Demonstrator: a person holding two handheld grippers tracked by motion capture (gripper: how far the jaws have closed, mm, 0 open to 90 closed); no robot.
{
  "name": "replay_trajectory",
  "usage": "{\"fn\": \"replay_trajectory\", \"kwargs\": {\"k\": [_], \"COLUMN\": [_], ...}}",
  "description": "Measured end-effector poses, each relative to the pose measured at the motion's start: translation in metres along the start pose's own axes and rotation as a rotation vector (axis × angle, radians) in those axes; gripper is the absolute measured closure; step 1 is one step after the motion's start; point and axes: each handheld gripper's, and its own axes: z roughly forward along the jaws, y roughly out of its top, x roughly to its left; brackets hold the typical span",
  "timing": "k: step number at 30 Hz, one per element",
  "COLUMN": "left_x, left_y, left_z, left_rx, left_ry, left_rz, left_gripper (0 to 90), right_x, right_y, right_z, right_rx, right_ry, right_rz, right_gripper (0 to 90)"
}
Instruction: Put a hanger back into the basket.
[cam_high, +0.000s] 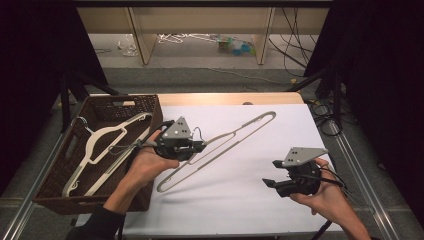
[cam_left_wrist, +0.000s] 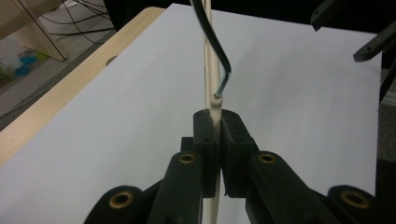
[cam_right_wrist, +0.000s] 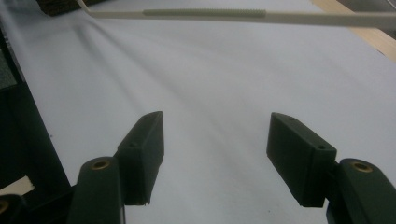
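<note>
Hanger (cam_high: 235, 136) in left hand-held gripper (cam_left_wrist: 218, 140)

The left tongs (cam_high: 197, 145) sit pinched tight, held raised in a hand (cam_high: 150, 162). The right tongs (cam_high: 270, 175) gape apart, empty, low in the right hand (cam_high: 325, 197).

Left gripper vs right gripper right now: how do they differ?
The left gripper is shut on the beige plastic hanger next to its metal hook; the right gripper is open with nothing between its jaws. The left gripper holds that hanger beside the brown wicker basket; the right gripper hangs over the white table cover on the far side. Shared: both are black, hand-held, with a grey three-cornered top plate.
</note>
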Motion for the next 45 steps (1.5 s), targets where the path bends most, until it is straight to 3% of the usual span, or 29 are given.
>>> {"fn": "replay_trajectory", "kwargs": {"k": [1, 5, 6, 10, 15, 20, 25, 29, 35, 45], "left_x": [0.001, 0.003, 0.003, 0.003, 0.004, 0.009, 0.017, 0.03, 0.052, 0.085], "left_y": [0.001, 0.008, 0.01, 0.021, 0.039, 0.054, 0.058, 0.053, 0.034, -0.01], "left_z": [-0.003, -0.016, -0.02, -0.04, -0.07, -0.103, -0.127, -0.147, -0.17, -0.182], "left_rx": [-0.009, -0.04, -0.05, -0.082, -0.118, -0.147, -0.135, -0.148, -0.147, -0.114], "left_ry": [-0.006, -0.028, -0.041, -0.044, -0.064, -0.024, 0.032, 0.063, 0.158, 0.257], "left_rz": [-0.03, -0.074, -0.089, -0.092, -0.097, -0.101, -0.103, -0.132, -0.133, -0.151], "left_gripper": [85.8, 85.8, 85.8, 85.8, 85.8, 85.8, 85.8, 85.8, 85.8, 85.8], "right_x": [0.0, 0.003, 0.002, 0.004, 0.005, 0.006, 0.005, 0.006, 0.005, 0.005], "right_y": [0.0, -0.005, -0.006, -0.01, -0.015, -0.019, -0.024, -0.027, -0.032, -0.035], "right_z": [-0.001, 0.006, 0.006, 0.01, 0.013, 0.014, 0.017, 0.017, 0.018, 0.019], "right_rx": [0.018, 0.004, 0.023, 0.026, 0.024, 0.034, 0.035, 0.034, 0.031, 0.059], "right_ry": [0.021, 0.022, 0.043, 0.062, 0.051, 0.06, 0.055, 0.052, 0.043, 0.059], "right_rz": [0.002, 0.0, 0.001, -0.004, 0.014, 0.019, 0.017, 0.03, 0.035, 0.022], "right_gripper": [36.1, 33.5, 32.9, 30.8, 30.7, 30.3, 28.3, 26.7, 25.6, 25.4]}}
